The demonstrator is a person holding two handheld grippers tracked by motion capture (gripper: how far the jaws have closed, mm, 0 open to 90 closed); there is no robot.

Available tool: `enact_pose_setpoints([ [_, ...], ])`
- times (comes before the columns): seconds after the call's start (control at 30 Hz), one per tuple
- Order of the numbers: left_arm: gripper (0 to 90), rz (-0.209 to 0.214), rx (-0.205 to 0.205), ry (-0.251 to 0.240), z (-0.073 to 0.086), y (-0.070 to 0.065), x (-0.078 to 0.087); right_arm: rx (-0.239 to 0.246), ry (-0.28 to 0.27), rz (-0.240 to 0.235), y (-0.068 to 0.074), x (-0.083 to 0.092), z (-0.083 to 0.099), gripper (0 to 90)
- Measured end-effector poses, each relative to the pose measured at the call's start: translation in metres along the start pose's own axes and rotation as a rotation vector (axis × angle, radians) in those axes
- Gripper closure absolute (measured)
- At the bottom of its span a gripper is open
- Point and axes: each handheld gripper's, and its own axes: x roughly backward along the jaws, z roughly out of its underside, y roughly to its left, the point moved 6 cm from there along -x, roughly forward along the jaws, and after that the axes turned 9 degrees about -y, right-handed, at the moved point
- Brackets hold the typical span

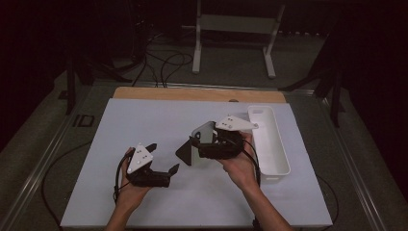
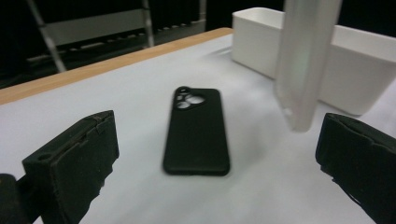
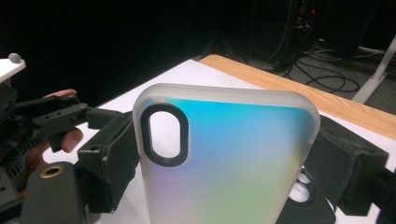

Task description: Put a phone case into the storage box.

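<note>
A frosted iridescent plastic phone case (image 3: 224,158) is clamped upright by the right gripper (image 1: 204,142), while the left gripper (image 1: 161,161) is held wide open and empty near a black phone case (image 2: 197,131) lying flat on the desk (image 1: 144,120).

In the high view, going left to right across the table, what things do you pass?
Left claw, open → black phone case lying flat on the white table → right claw shut on the clear phone case → white bin at the right edge.
</note>
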Motion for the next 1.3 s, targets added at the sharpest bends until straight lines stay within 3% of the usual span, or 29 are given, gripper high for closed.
enact_pose_setpoints([
  [0.3, 0.0, -0.101, -0.015, 0.017, 0.028, 0.022, 0.024, -0.003, -0.005, 0.011, -0.004, 0.002, 0.0, 16.5],
  [0.47, 0.0, -0.17, 0.018, 0.03, 0.044, 0.036, 0.03, -0.01, -0.016, 0.009, -0.006, 0.003, -0.002, 16.4],
  [0.6, 0.0, -0.202, -0.003, 0.023, 0.05, 0.042, 0.03, -0.016, -0.026, 0.017, -0.008, 0.006, -0.004, 16.4],
  [0.83, 0.0, -0.202, -0.01, 0.013, 0.051, 0.042, 0.028, 0.012, -0.017, 0.054, -0.021, 0.007, -0.009, 16.4],
  [1.3, 0.0, -0.216, -0.001, 0.006, 0.05, 0.043, 0.028, -0.027, -0.052, 0.168, -0.069, 0.011, -0.03, 16.3],
])
